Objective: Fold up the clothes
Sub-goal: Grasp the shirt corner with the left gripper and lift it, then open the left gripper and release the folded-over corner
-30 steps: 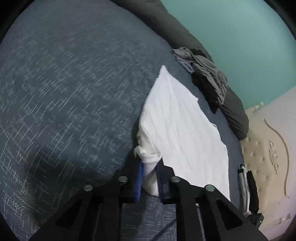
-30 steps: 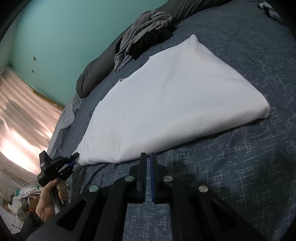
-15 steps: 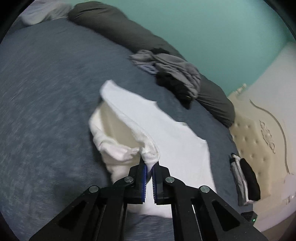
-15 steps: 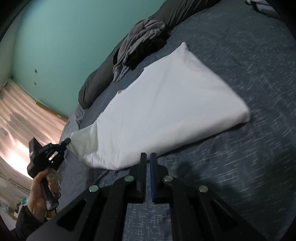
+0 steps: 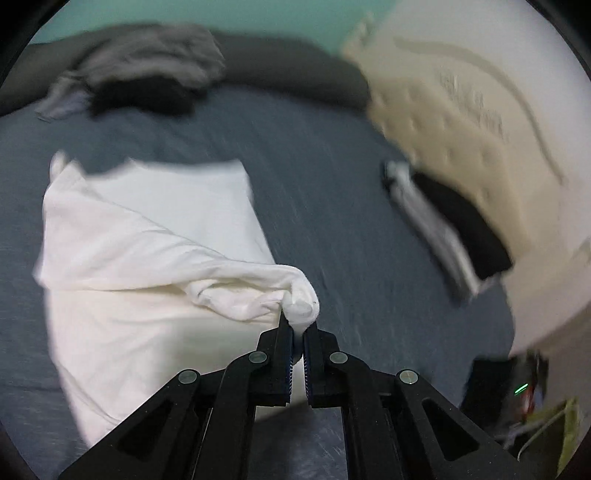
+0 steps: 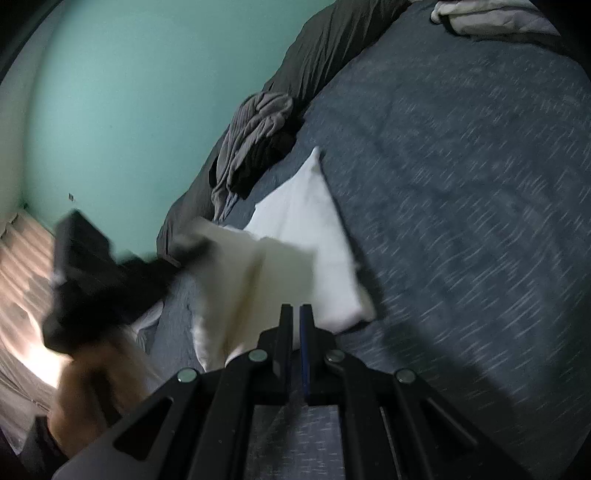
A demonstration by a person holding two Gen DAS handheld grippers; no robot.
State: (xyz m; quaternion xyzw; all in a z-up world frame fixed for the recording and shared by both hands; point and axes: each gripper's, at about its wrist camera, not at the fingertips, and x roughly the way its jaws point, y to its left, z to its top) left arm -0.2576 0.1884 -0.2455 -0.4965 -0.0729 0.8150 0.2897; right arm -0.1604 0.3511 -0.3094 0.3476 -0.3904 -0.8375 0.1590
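Looking along the left gripper (image 5: pixel 298 326), a bunched corner of the white garment (image 5: pixel 147 258) is seen pinched between its nearly closed jaws, the cloth bulging out just past the fingertips. From that pinch a raised fold is drawn back over the rest of the garment, which lies spread on the blue-grey bedspread (image 5: pixel 325 192) in the left half of the view. Beyond it, at the far edge of the bed, a heap of grey and dark clothes (image 5: pixel 140 77) is seen resting against a long dark bolster (image 5: pixel 295 74). To the right, a small stack of folded items (image 5: pixel 443 229), pale and black, is set beside the cream padded headboard (image 5: pixel 461 122). Much of this view is blurred.

In the right wrist view, the right gripper (image 6: pixel 295 314) is held with its jaws closed together and nothing caught between them, above the bedspread (image 6: pixel 461 184). Just ahead of the fingertips the white garment (image 6: pixel 295 258) is seen partly doubled over itself, its far corner pointing towards the grey clothes heap (image 6: pixel 255 136). At the left, the left gripper (image 6: pixel 192 247) appears as a dark blurred shape with the garment's edge lifted at its tip, and the hand (image 6: pixel 85 387) carrying it is visible below. A teal wall (image 6: pixel 140 92) fills the upper left, and another pale pile of cloth (image 6: pixel 487 18) lies at the top right edge of the bed.
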